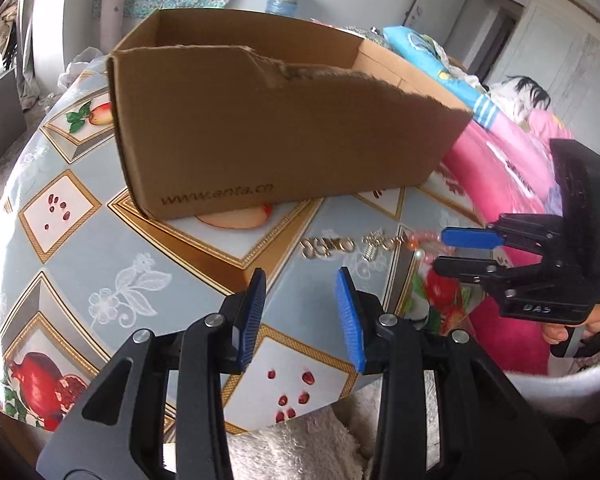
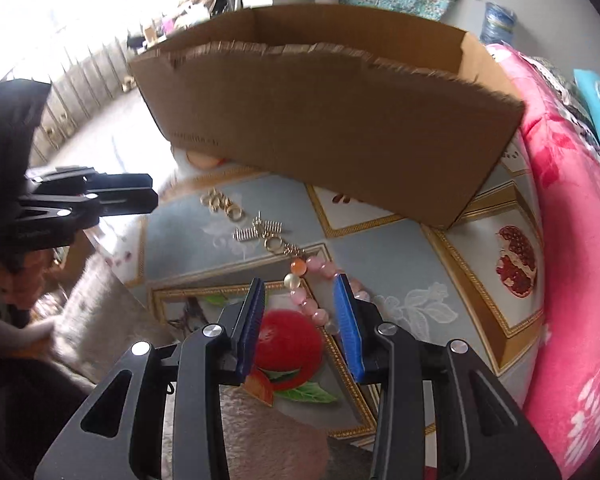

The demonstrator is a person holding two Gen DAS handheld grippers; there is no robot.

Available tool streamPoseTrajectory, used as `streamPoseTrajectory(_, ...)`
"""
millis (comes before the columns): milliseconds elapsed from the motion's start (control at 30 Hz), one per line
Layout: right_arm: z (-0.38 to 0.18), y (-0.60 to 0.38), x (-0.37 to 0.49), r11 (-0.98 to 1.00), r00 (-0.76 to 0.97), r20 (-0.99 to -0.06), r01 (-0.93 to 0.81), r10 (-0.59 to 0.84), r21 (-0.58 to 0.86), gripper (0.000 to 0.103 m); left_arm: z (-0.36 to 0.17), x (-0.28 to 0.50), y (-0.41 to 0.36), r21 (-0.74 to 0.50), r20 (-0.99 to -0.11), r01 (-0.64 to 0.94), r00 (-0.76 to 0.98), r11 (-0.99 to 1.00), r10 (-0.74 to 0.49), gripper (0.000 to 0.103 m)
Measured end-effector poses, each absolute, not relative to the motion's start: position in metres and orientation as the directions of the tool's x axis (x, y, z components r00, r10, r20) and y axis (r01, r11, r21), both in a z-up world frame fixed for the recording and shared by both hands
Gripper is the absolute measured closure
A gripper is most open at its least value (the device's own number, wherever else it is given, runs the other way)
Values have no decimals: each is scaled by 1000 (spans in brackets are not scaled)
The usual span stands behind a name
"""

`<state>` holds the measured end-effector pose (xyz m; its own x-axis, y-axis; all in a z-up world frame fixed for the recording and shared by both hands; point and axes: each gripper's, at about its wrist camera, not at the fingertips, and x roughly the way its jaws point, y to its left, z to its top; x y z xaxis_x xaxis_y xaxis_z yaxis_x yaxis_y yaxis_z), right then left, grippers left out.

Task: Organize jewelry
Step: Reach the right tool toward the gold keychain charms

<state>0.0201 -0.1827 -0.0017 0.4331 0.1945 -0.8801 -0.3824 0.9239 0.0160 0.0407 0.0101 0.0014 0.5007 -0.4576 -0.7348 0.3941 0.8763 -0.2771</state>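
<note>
A pink bead bracelet (image 2: 312, 296) with an orange and a white bead lies on the table, partly between the open fingers of my right gripper (image 2: 300, 292), which hovers just over it. Gold rings and small springs (image 2: 256, 224) lie in a loose row beyond it; they also show in the left wrist view (image 1: 340, 246). An open cardboard box (image 1: 268, 136) stands behind them, seen too in the right wrist view (image 2: 340, 128). My left gripper (image 1: 300, 284) is open and empty above the table, left of the jewelry. The right gripper shows in the left wrist view (image 1: 440, 250).
The table wears a blue-grey oilcloth (image 1: 100, 248) with fruit prints. A pink blanket (image 2: 572, 240) lies along its right side. A fluffy grey cloth (image 1: 308, 444) sits at the near edge.
</note>
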Motion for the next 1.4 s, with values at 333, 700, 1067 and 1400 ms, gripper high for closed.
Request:
streamPoseTrajectory(333, -7, -231, 40, 984, 469, -872, -163, 143, 73, 92, -2, 31, 2, -214, -747, 424, 510, 880, -427, 68)
streamPoseTrajectory(700, 22, -218, 30, 968, 557, -793, -187, 246, 169, 87, -2, 32, -4, -161, -741, 435, 540, 886, -400, 68)
streamPoseTrajectory(1067, 2, -212, 27, 936, 488, -803, -253, 342, 244, 87, -6, 55, -31, -47, -768, 508, 532, 860, -356, 70)
streamPoseTrajectory(1400, -1, -217, 40, 925, 489, -788, -261, 374, 277, 87, -12, 69, -42, 8, -786, 533, 527, 846, -324, 78)
